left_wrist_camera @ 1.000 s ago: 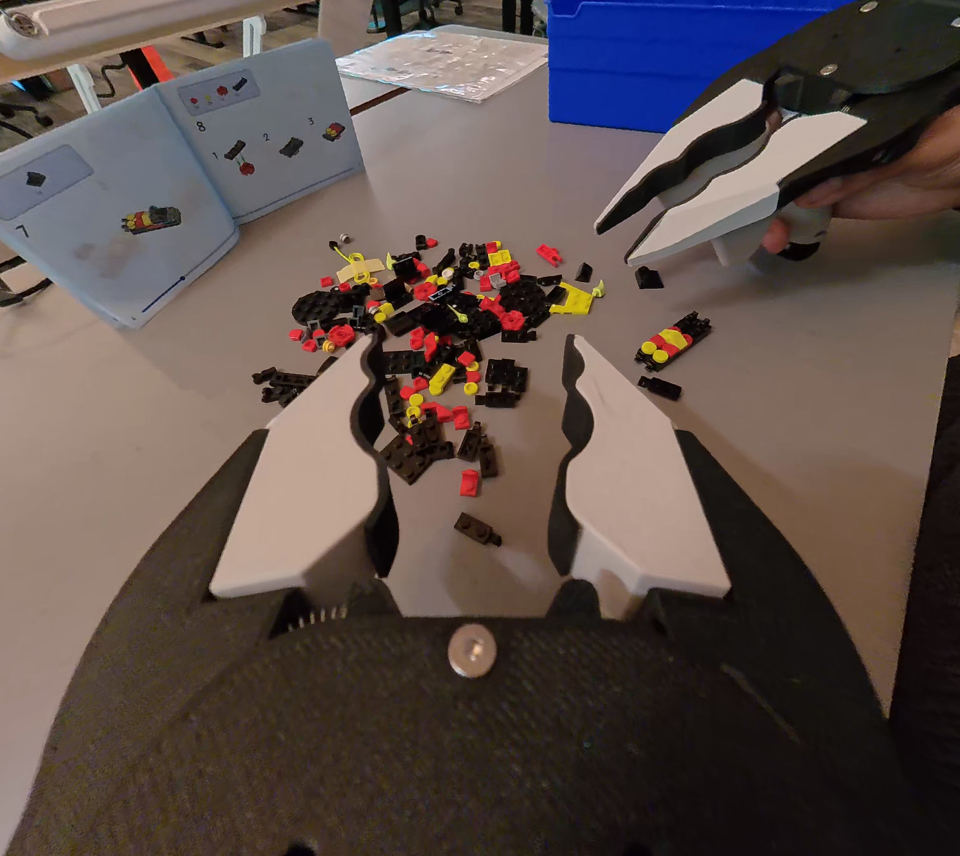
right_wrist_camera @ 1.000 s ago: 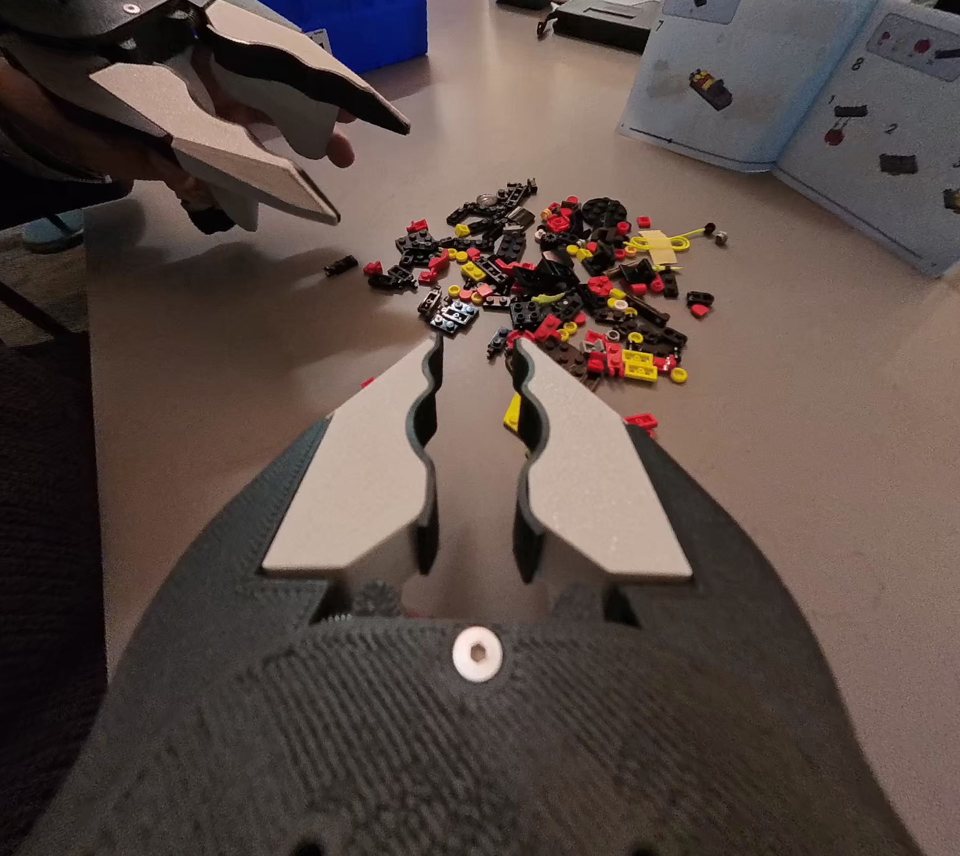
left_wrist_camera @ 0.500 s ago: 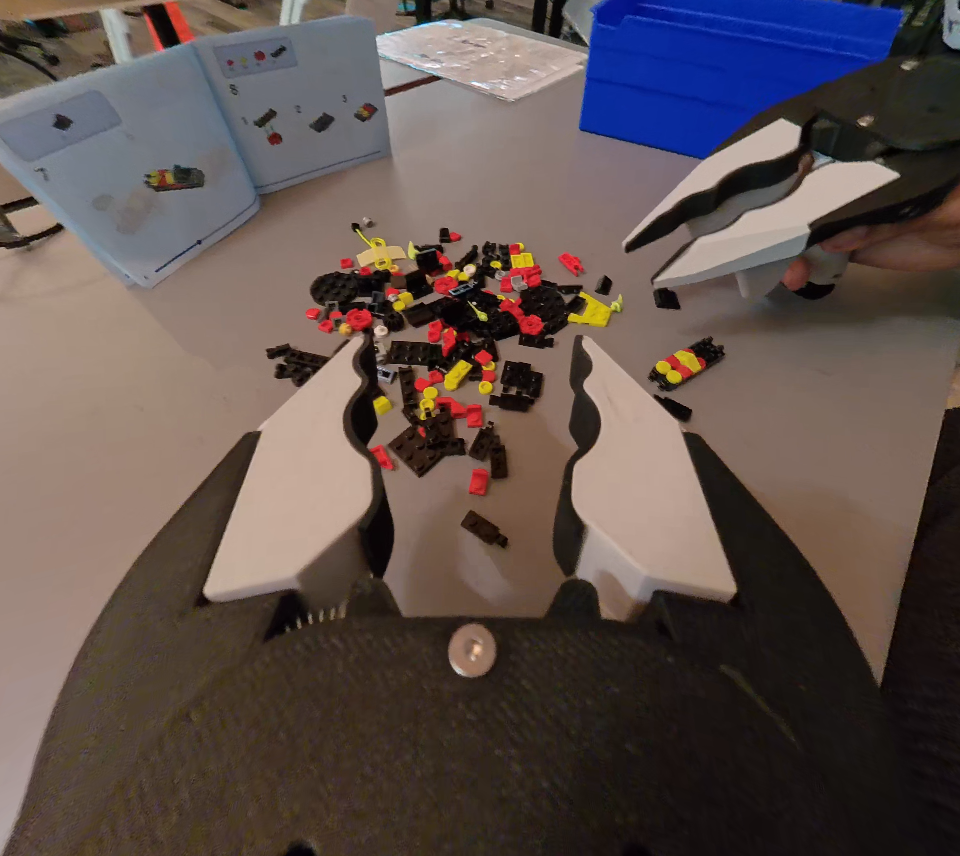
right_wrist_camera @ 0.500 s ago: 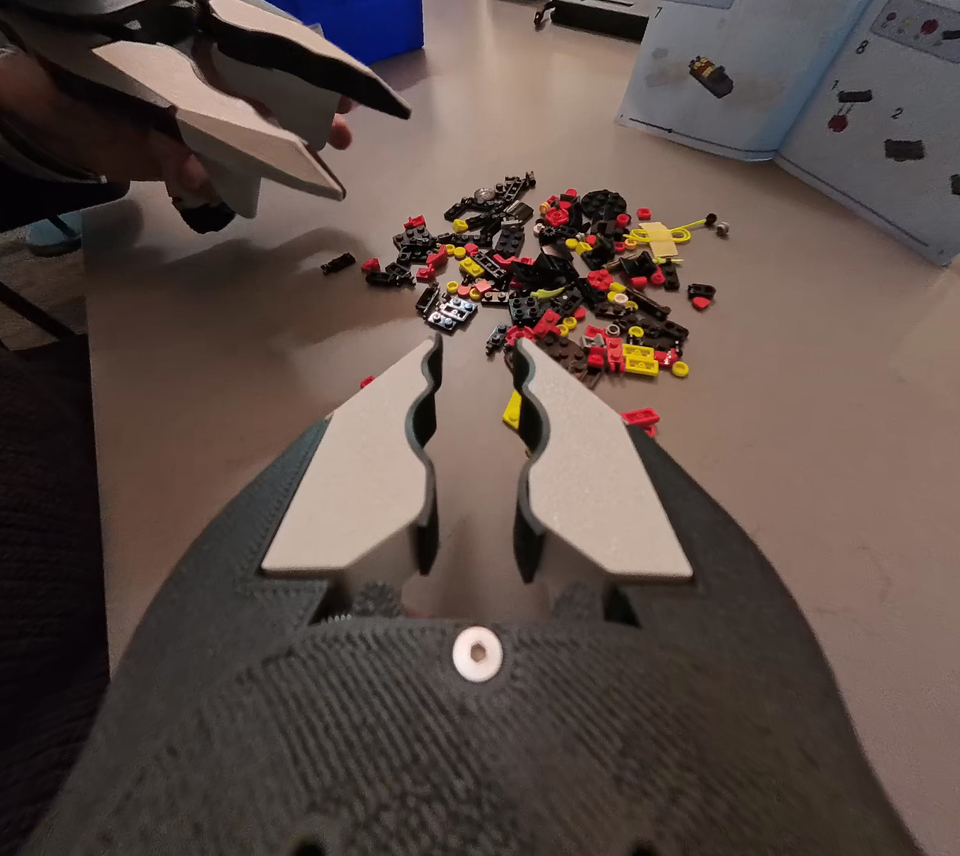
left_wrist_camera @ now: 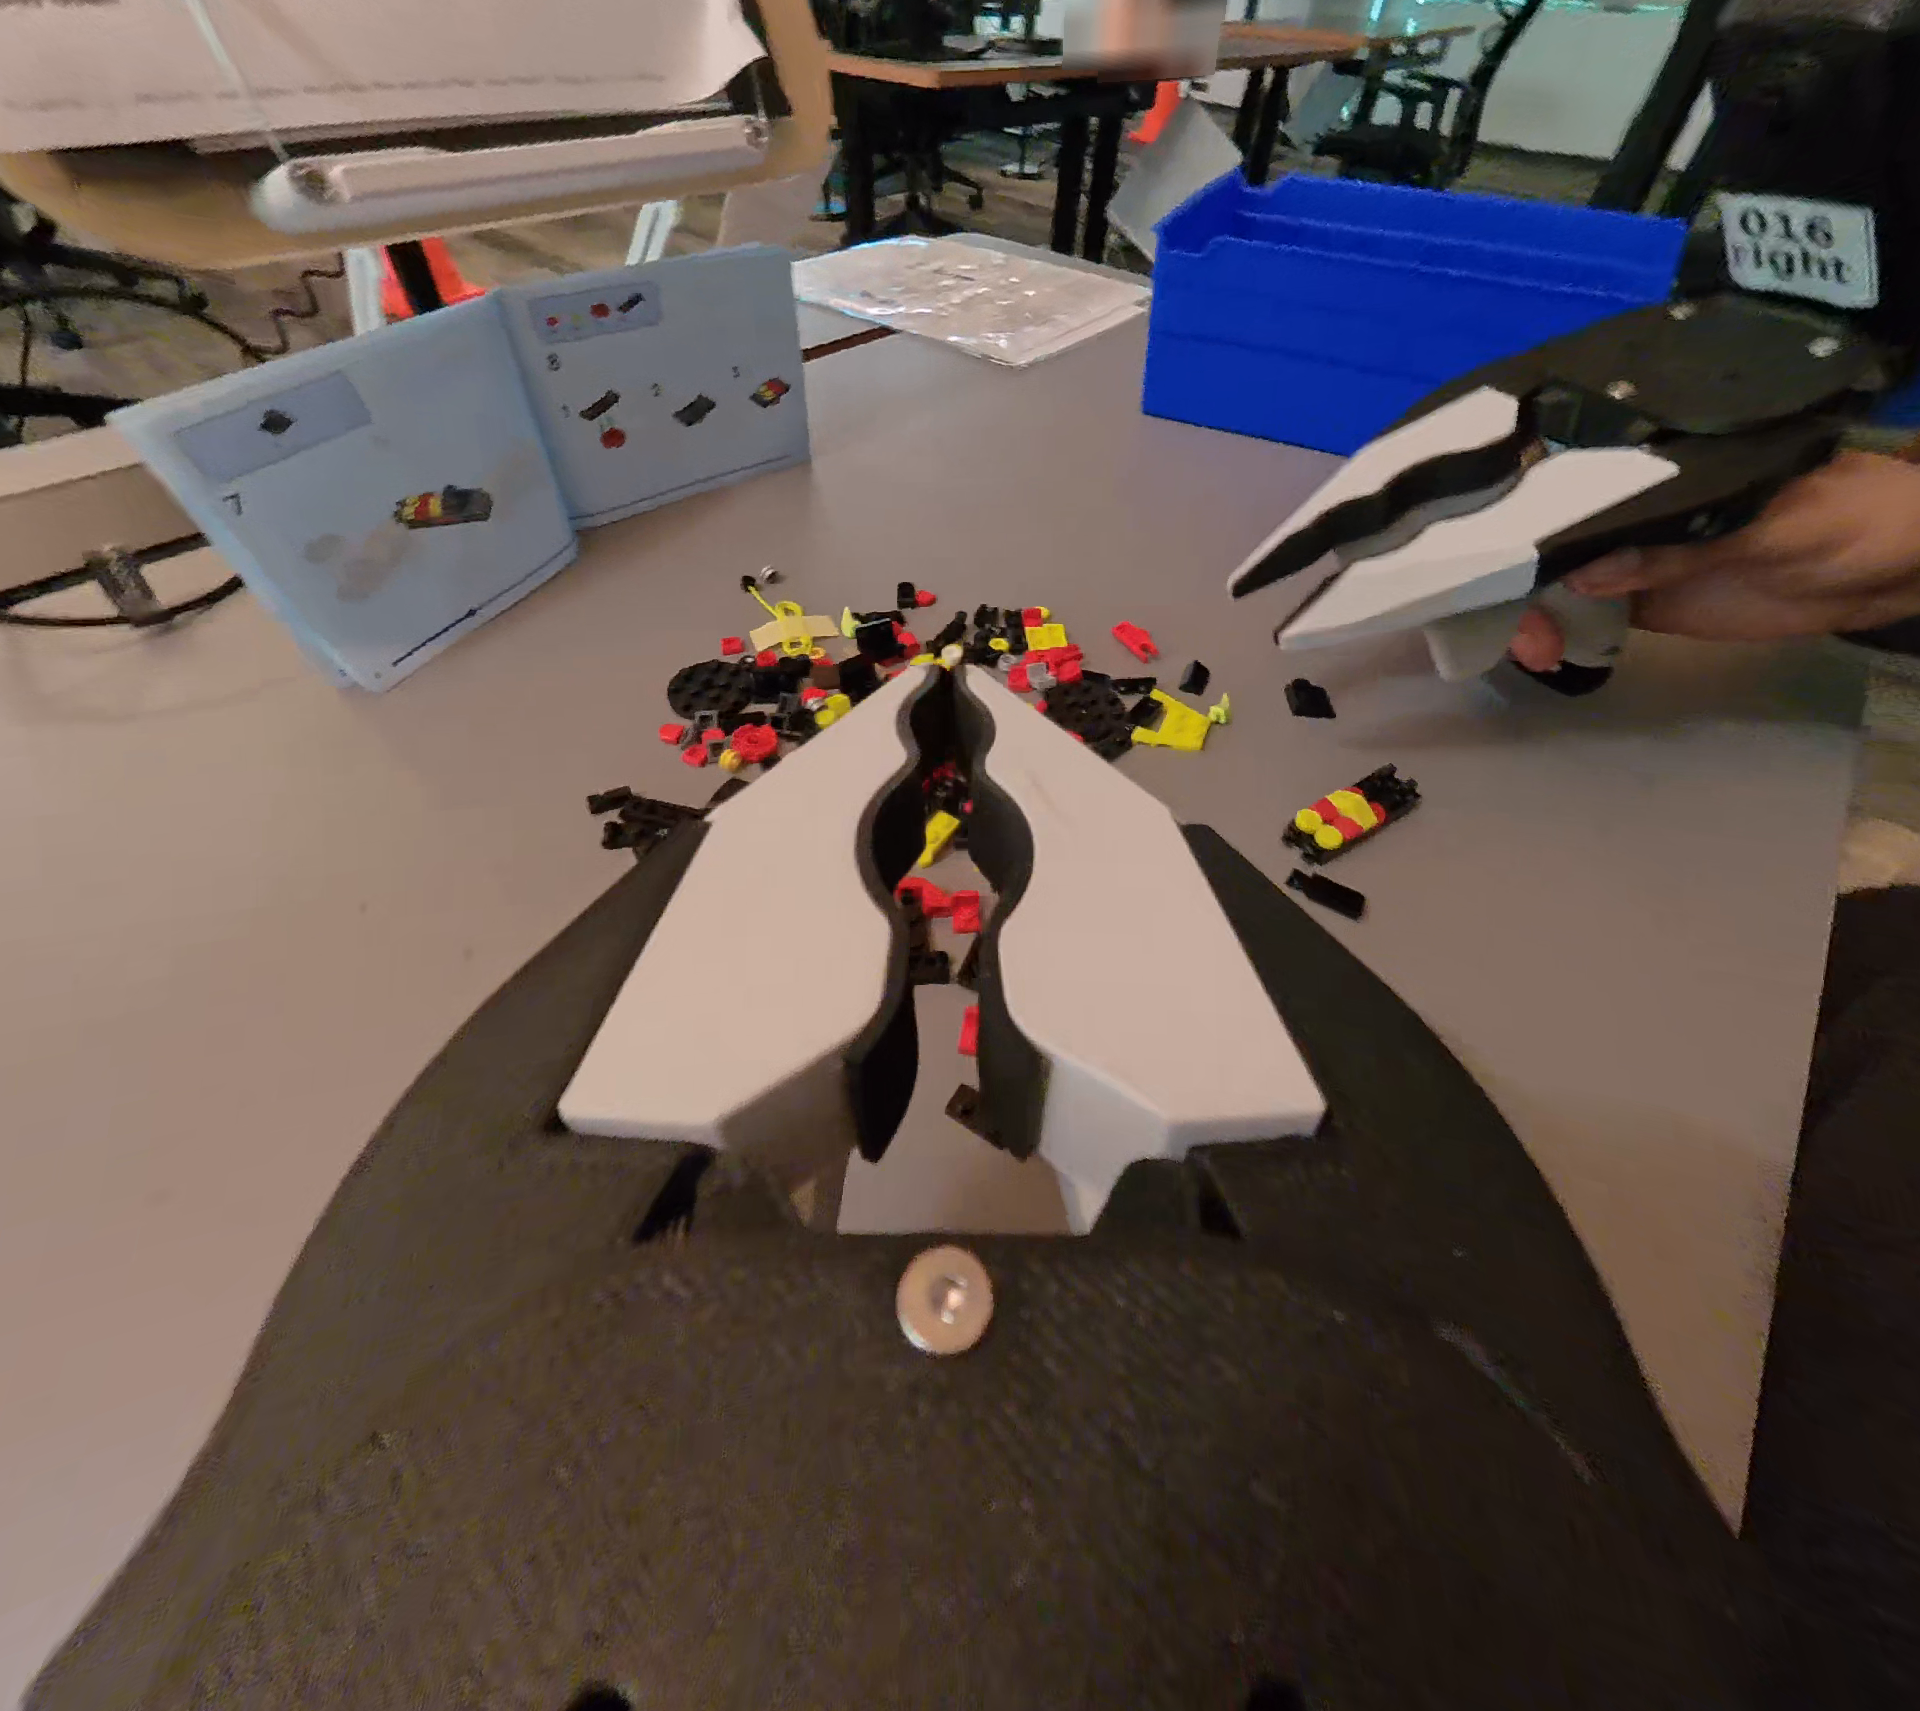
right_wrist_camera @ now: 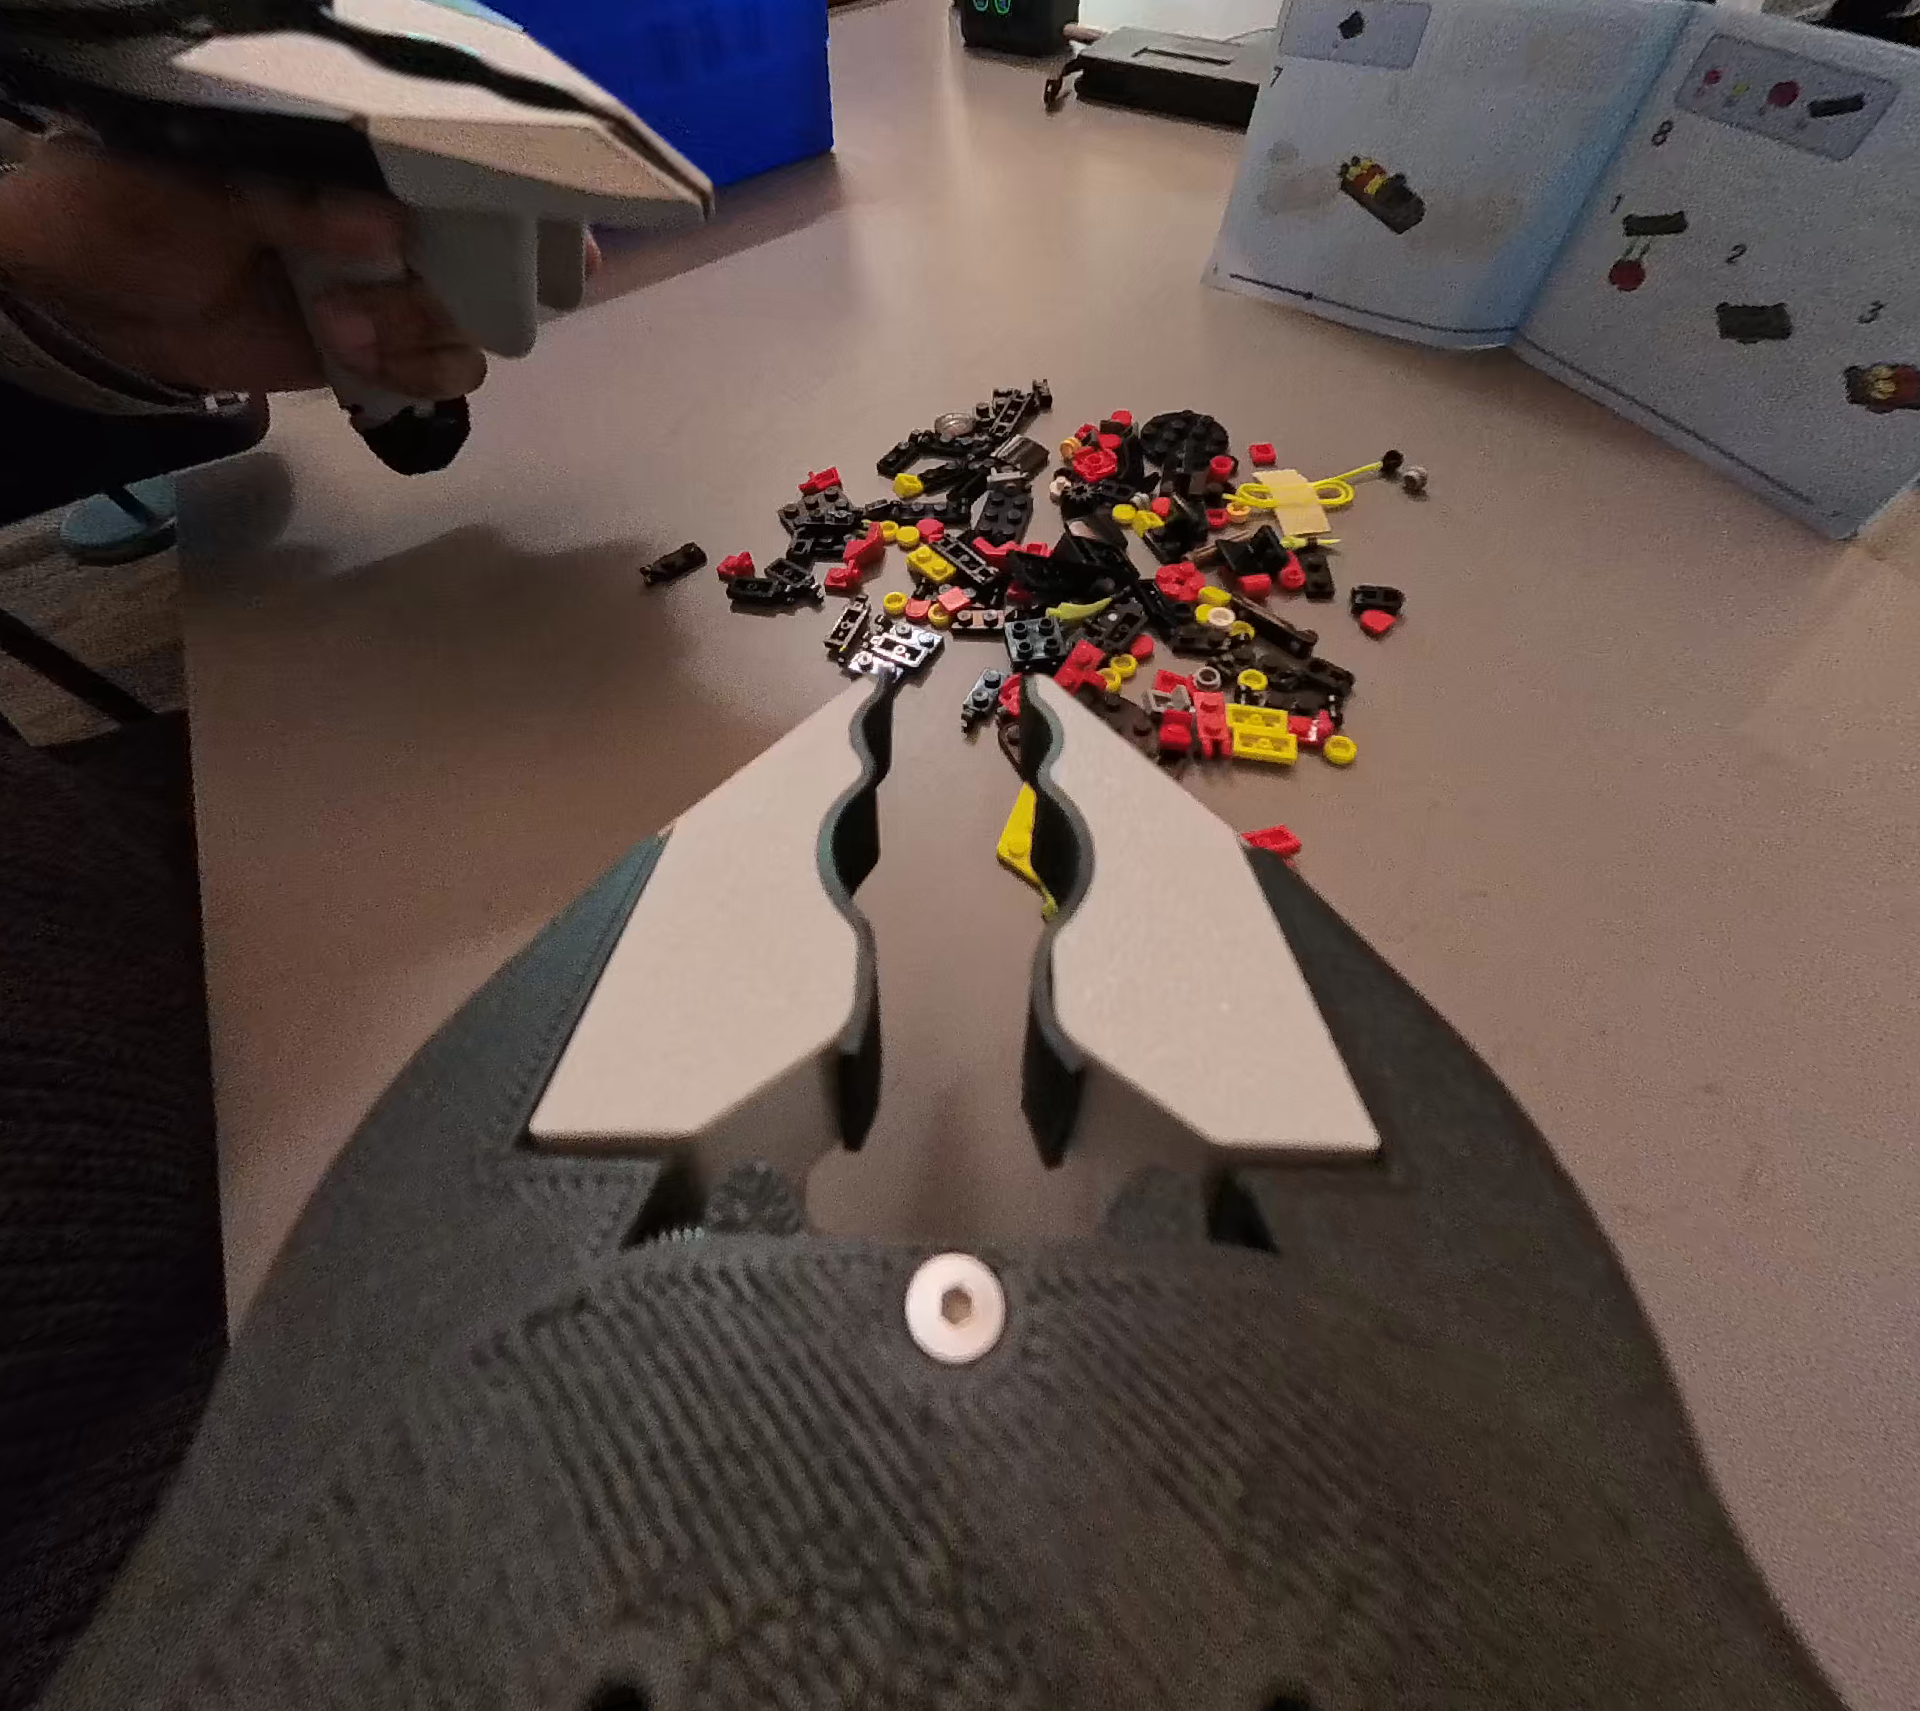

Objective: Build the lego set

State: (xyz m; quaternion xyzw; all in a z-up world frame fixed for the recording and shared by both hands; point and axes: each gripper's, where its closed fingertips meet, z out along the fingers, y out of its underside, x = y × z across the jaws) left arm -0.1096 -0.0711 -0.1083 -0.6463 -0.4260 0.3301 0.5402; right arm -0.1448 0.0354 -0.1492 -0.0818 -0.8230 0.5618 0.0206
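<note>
Left tongs (left_wrist_camera: 943, 674) pinched empty, above lego pile (left_wrist_camera: 914, 685)

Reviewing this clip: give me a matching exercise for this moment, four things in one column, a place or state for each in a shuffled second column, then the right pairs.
Things
1. left tool
2. right tool
3. instruction booklet
4. small part-built model

Places or states
A. stands open at the far side of the table
B. shut, nothing gripped, above the loose pile of pieces
C. lies apart from the pile, on its right in the left wrist view
D. open, empty, near the pile's edge

Pairs: 1-B, 2-D, 3-A, 4-C
</note>
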